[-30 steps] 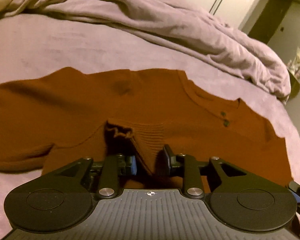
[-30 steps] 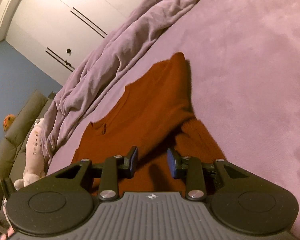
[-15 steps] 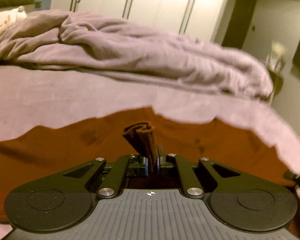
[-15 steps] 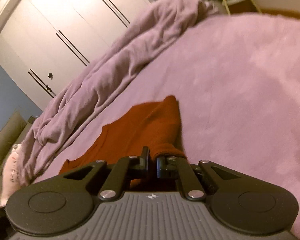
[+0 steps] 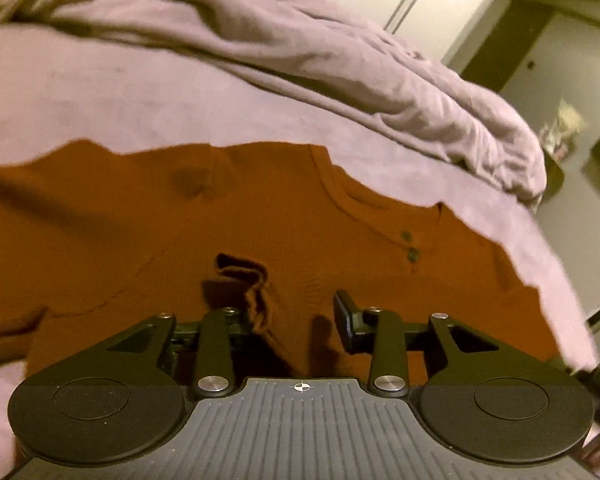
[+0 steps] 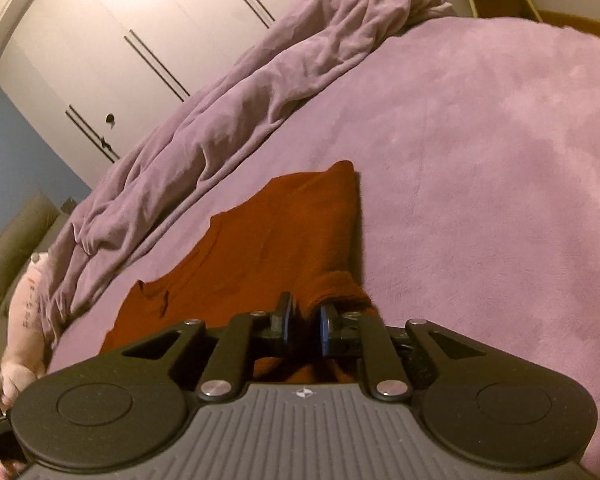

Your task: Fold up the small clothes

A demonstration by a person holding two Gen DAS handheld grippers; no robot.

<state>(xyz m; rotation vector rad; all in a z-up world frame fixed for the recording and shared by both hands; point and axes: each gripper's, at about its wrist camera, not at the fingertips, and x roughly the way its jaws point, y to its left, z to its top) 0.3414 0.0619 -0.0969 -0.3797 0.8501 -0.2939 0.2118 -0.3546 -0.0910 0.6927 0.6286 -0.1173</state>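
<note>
Bed (image 5: 100, 92), covered w/ a mauve plush blanket, fills both views; lots of bare blanket to the right of the garment in the right wrist view. Crumpled duvet (image 5: 340, 60) heaped along the far side of the bed, apart from the garment, w/ a strip of bare blanket between. White wardrobe doors (image 6: 112, 40) behind it.

Rust-brown sweater (image 5: 120, 232) lies flat on the blanket, neckline and two buttons (image 5: 410, 246) toward the right in the left wrist view; far edge wavy, right edge close to the bed's drop-off. Sleeve cuff (image 5: 248, 280) folded onto the body, ribbed end bunched just beside the inner face of the left-hand finger.

Left gripper (image 5: 300, 312): fingers apart, have just been opening; cuff lies loose between them, nearer the left one, right pad clear of cloth.

Right gripper (image 6: 304, 320): fingers nearly closed, pinching a fold of the sweater's edge (image 6: 332, 284), though they've eased apart a bit.

Plush toy (image 6: 24, 320) at the left margin, off the bed's edge.
</note>
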